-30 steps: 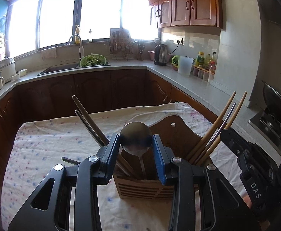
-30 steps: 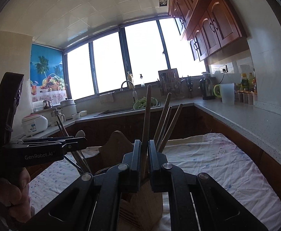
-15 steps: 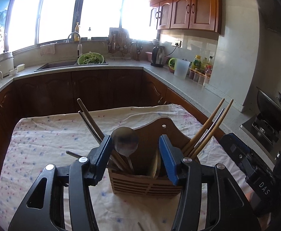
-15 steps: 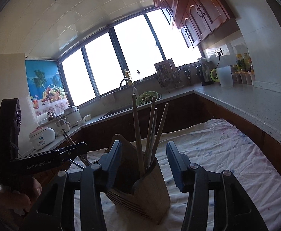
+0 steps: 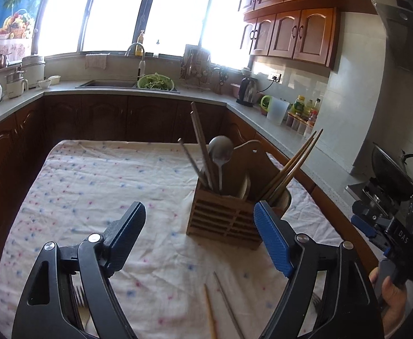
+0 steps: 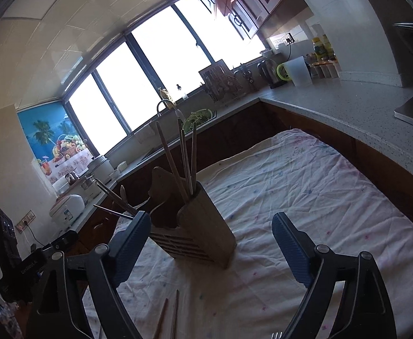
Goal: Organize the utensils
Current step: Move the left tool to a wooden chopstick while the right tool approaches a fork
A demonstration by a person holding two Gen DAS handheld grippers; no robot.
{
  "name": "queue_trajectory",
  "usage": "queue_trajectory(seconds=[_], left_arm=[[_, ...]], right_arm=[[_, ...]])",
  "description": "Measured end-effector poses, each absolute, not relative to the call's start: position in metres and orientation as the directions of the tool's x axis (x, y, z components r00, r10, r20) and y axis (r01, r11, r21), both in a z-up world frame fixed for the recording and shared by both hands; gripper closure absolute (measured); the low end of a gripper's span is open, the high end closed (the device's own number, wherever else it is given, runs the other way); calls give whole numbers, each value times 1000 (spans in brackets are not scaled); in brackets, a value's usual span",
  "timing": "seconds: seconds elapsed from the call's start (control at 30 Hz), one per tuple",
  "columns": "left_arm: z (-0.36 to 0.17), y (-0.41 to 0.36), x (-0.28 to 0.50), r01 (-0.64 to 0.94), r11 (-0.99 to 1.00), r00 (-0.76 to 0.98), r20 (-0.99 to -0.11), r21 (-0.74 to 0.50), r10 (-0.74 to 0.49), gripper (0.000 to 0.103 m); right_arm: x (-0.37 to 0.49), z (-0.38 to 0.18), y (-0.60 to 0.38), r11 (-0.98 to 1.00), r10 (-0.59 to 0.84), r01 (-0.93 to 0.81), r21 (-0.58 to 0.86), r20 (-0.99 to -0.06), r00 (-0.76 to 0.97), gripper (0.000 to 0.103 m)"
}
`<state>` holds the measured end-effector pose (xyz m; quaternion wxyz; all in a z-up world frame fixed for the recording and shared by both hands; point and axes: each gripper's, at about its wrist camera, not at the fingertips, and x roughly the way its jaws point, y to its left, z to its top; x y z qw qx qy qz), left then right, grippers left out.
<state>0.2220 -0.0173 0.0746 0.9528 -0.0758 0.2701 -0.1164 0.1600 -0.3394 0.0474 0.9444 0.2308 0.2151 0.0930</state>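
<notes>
A wooden utensil holder (image 5: 223,220) stands on the cloth-covered table (image 5: 93,186). It holds a metal spoon (image 5: 220,149), dark chopsticks (image 5: 200,141) and wooden chopsticks (image 5: 294,163). My left gripper (image 5: 199,234) is open and empty, just in front of the holder. My right gripper (image 6: 210,243) is open and empty, near the holder (image 6: 206,226) with its wooden chopsticks (image 6: 181,158). Loose chopsticks (image 5: 220,308) lie on the cloth below the left gripper; they also show in the right wrist view (image 6: 168,316). A fork (image 5: 79,296) lies behind the left finger.
Kitchen counters wrap around the table, with a sink (image 5: 107,84), a green colander (image 5: 155,82), a kettle (image 5: 247,91) and bottles (image 5: 305,110). A stove with a wok (image 5: 387,169) is at right. A fork tip (image 6: 275,334) shows at the bottom edge.
Both grippers opened, letting go of the spoon and a wooden chopstick into the holder, then drew back and up from it. Loose chopsticks on the cloth came into view.
</notes>
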Motion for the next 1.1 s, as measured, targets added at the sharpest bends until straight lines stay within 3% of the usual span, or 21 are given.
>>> queue_trajectory(seconds=[0.23, 0.83, 1.1], left_arm=[[36, 4, 192, 117, 964, 775, -585, -240, -240, 22], [-10, -14, 161, 140, 972, 694, -682, -187, -231, 22], [-18, -24, 165, 159, 972, 669, -705, -171, -233, 22]], right_arm=[[127, 27, -343, 883, 272, -28, 469, -461, 845, 14], [71, -6, -322, 960, 202, -29, 279, -615, 762, 15], [79, -22, -319, 963, 207, -30, 268, -667, 716, 24]])
